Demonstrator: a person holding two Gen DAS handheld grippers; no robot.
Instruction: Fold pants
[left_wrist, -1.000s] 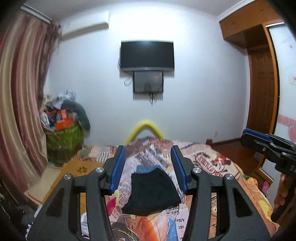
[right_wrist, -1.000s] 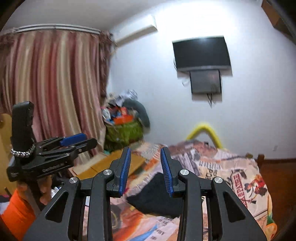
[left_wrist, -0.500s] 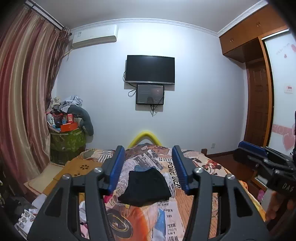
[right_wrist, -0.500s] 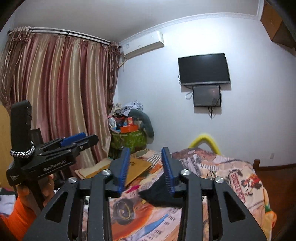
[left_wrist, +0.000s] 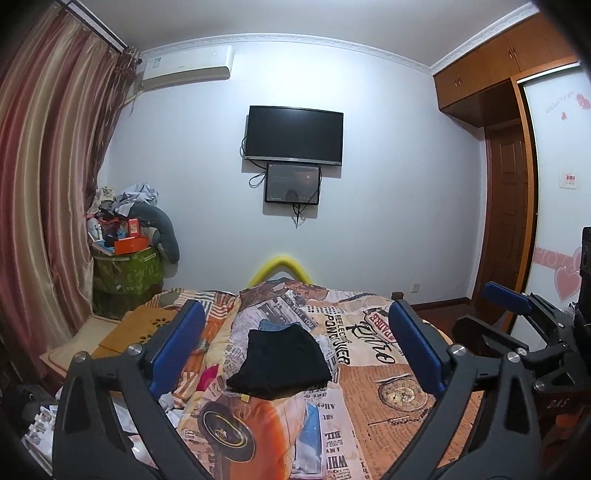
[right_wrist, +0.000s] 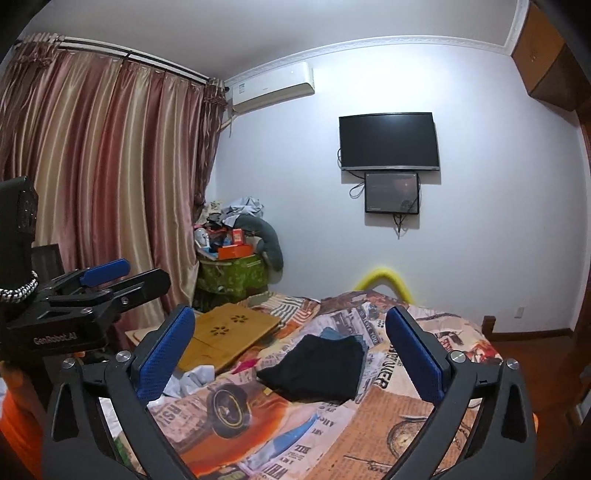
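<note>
Folded black pants (left_wrist: 280, 362) lie flat on the printed bedcover (left_wrist: 373, 373), partly over a folded blue garment (left_wrist: 271, 325). My left gripper (left_wrist: 295, 308) hovers short of them, its jaws opening wide with nothing between the blue pads. In the right wrist view the same black pants (right_wrist: 317, 369) lie ahead of my right gripper (right_wrist: 290, 313), whose jaws are also opening and hold nothing. Each gripper shows in the other's view: the right gripper (left_wrist: 506, 302) at the right edge, the left gripper (right_wrist: 110, 273) at the left, held by a hand.
A wooden lap table (right_wrist: 229, 332) lies at the bed's left side beside loose white cloth (right_wrist: 192, 376). A green box (left_wrist: 125, 269) piled with clutter stands by the curtain (left_wrist: 44, 184). A television (left_wrist: 295, 134) hangs on the far wall, and a wardrobe (left_wrist: 506, 206) stands at the right.
Both grippers' jaws have spread from narrow to wide. Both have drawn back from the black pants, which look smaller and stay put on the bed.
</note>
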